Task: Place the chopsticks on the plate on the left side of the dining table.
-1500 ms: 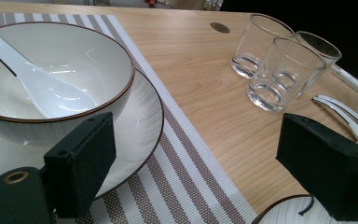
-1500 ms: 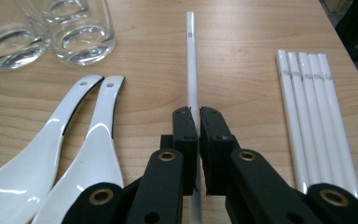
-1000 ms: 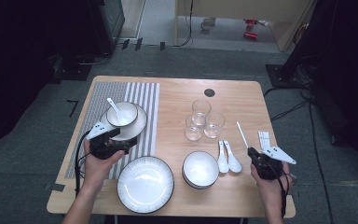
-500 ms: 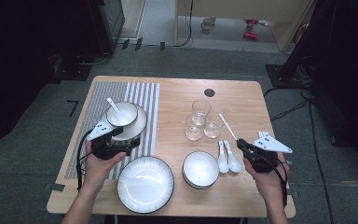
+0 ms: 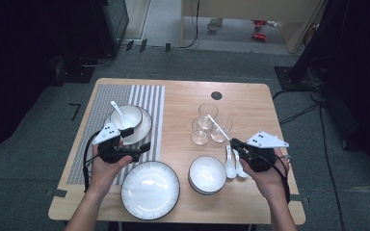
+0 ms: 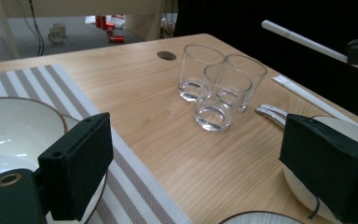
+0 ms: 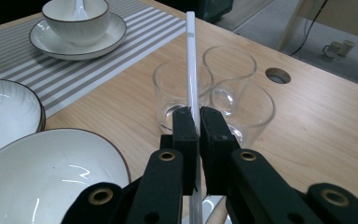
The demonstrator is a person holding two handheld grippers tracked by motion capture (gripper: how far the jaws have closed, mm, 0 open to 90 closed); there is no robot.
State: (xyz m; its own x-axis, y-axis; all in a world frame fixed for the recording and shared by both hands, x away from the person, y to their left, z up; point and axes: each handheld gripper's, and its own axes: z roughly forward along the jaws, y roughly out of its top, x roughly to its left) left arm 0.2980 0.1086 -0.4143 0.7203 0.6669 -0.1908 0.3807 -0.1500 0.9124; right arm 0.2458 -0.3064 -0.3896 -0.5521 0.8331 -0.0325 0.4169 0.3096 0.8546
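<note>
Clamped tight in the right gripper (image 5: 236, 144): one white chopstick (image 7: 190, 60), pinched between the two black jaws and held off the table. Seen in the right gripper view rising straight up past the jaw tips, in front of the three clear glasses (image 7: 205, 91). Seen from the high view slanting up and away from the right hand (image 5: 270, 173), its far end over the glasses (image 5: 207, 122) near the middle of the wooden table (image 5: 250, 103). Just beside that gripper on the table: two white spoons (image 5: 233, 163), lying next to the stacked white bowl (image 5: 207, 174). Farther along the right edge, in the left gripper view, a second white chopstick (image 6: 307, 95) flat on the wood (possibly still in a paper sleeve; too blurred to tell).

Spread wide and holding nothing: the left gripper (image 5: 142, 148), held by the left hand (image 5: 105, 166) above the edge of the striped placemat (image 5: 149, 98). Between its jaws in the left gripper view, bare table and the glasses (image 6: 216, 86) well beyond. On the mat behind it, a bowl on a saucer (image 5: 131, 126) with a white spoon (image 5: 119, 113) resting inside. Nearest the person, a large white plate (image 5: 150, 189), just beside the stacked bowl.
</note>
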